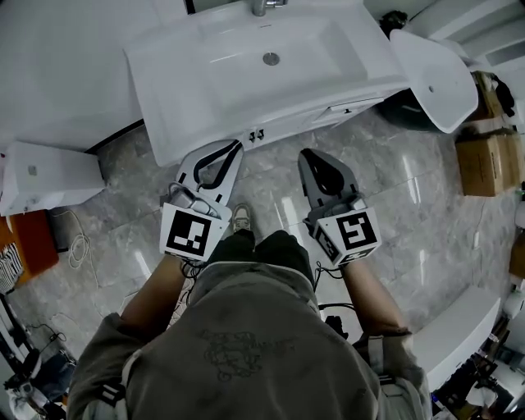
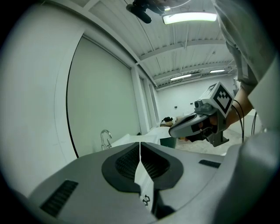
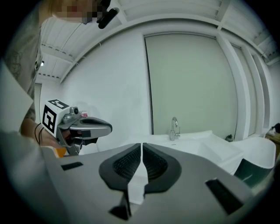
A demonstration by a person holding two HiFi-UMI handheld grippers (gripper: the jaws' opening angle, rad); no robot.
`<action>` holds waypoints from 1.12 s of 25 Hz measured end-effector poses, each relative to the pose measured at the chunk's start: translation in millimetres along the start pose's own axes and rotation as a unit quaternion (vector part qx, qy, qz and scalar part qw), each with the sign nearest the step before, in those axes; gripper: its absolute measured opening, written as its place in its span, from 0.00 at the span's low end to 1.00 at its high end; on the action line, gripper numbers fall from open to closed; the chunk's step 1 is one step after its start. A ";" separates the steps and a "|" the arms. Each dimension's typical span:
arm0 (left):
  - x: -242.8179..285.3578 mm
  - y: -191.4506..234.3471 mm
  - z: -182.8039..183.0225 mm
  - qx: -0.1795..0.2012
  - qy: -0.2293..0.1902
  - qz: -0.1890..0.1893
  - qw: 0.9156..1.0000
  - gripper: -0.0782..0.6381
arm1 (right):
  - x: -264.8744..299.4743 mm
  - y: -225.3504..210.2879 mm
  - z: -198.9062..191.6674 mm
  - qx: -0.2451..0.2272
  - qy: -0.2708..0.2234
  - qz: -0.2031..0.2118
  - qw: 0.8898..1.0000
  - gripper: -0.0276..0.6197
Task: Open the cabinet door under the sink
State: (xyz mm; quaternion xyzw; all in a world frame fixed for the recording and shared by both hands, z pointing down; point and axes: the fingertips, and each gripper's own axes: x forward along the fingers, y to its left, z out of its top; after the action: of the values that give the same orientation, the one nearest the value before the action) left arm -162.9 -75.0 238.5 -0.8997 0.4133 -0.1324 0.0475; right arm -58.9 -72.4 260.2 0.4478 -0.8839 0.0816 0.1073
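1. Underfoot, the grey marble floor (image 1: 410, 205) spreads beneath the person.
2. The white sink (image 1: 213, 74) stands at the far side, with its faucet (image 1: 264, 6) on the far rim.
3. The cabinet door (image 1: 344, 109) shows only as a thin strip under the sink's near edge.
4. The left claw (image 1: 236, 148) is closed on nothing and points at that strip, near it but apart.
5. The right claw (image 1: 308, 156), just to its right, is likewise closed and empty.
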 end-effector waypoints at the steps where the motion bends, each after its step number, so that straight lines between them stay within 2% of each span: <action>1: 5.3 0.1 -6.4 -0.003 0.004 0.000 1.000 0.14 | 5.4 -2.8 -6.7 0.004 0.004 0.007 1.000 0.09; 8: 45.3 -3.7 -55.3 -0.021 0.027 -0.004 0.999 0.14 | 46.9 -28.3 -59.9 0.012 0.037 0.034 0.999 0.10; 9: 51.8 -3.9 -62.8 -0.035 0.028 -0.001 0.999 0.14 | 54.0 -29.9 -69.0 0.020 0.044 0.043 0.998 0.12; 11: 64.3 -4.8 -79.3 -0.065 0.033 0.008 0.997 0.14 | 66.3 -34.0 -88.9 0.036 0.055 0.055 0.996 0.23; 12: 70.4 -6.3 -88.0 -0.070 0.038 0.014 0.997 0.14 | 71.3 -37.0 -100.1 0.041 0.061 0.057 0.996 0.23; 15: 88.2 -14.9 -115.6 -0.069 0.053 0.023 0.996 0.14 | 87.7 -43.1 -138.3 0.045 0.085 0.067 0.993 0.23; 18: 105.8 -28.1 -142.5 -0.071 0.064 0.008 0.995 0.14 | 109.6 -42.2 -171.3 0.048 0.103 0.083 0.990 0.23; 24: 132.3 -33.0 -200.3 -0.078 0.090 0.010 0.993 0.14 | 149.6 -61.3 -234.4 0.063 0.119 0.058 0.989 0.23; 28: 148.7 -35.0 -240.1 -0.078 0.105 -0.009 0.991 0.14 | 173.2 -75.6 -279.8 0.043 0.135 0.046 0.989 0.23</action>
State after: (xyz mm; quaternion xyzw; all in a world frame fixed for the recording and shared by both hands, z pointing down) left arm -111.3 -158.8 505.4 -0.8854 0.4171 -0.1935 -0.0678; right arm -64.8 -183.6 579.0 0.3956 -0.8767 0.1843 0.2023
